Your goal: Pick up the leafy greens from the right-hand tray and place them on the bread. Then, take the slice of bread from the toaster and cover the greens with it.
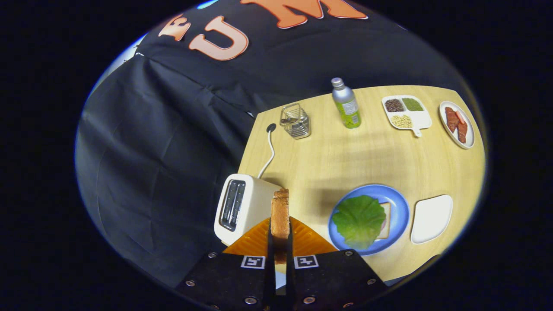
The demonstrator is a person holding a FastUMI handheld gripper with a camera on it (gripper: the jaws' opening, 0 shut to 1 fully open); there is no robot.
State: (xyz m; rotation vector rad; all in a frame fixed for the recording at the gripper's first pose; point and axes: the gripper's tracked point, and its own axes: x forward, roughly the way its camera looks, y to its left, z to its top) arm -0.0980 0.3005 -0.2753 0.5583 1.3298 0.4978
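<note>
Toasted bread slice (280, 216) stands on edge, pinched between both fingers of the gripper (280, 242). Beyond, slightly left, sits the toaster (239, 207); ahead to the right, leafy greens (358, 220) cover bread on the blue plate (399, 211).

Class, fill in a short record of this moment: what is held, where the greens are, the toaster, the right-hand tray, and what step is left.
held: brown toasted bread slice, on edge, pinched by both jaws of the gripper
greens: green lettuce leaf lying on pale bread on round blue plate
toaster: cream toaster, slots look empty, beside the jaws
right-hand tray: white tray, bare
step left: cover greens with toast
</note>
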